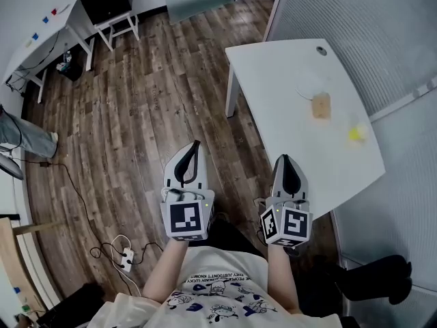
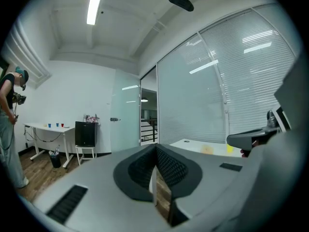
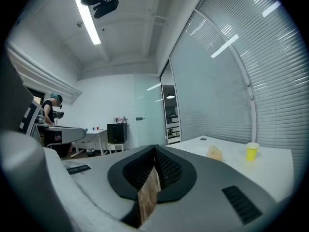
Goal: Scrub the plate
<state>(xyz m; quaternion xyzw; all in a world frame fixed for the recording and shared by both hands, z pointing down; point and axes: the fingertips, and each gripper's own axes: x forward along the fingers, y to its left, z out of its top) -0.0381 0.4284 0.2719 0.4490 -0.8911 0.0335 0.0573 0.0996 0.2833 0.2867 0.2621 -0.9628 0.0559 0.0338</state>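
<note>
On the white table (image 1: 287, 67) at the right of the head view lie a pale round plate (image 1: 309, 85), a tan sponge (image 1: 321, 106) touching its near edge, and a yellow cup (image 1: 356, 134) nearer the edge. My left gripper (image 1: 195, 145) hangs over the wooden floor, left of the table, shut and empty. Beside the table's near edge is my right gripper (image 1: 285, 158), shut with nothing in it. The right gripper view shows its jaws (image 3: 155, 151) closed, with the sponge (image 3: 215, 152) and cup (image 3: 251, 152) ahead. The left gripper (image 2: 155, 149) is closed in its own view too.
A person (image 2: 9, 105) stands far off at the left by a white desk (image 1: 58, 26). A black box on a white stool (image 1: 109, 2) is at the back. Cables and a power strip (image 1: 126, 255) lie on the floor. A blind-covered glass wall (image 1: 369, 26) runs behind the table.
</note>
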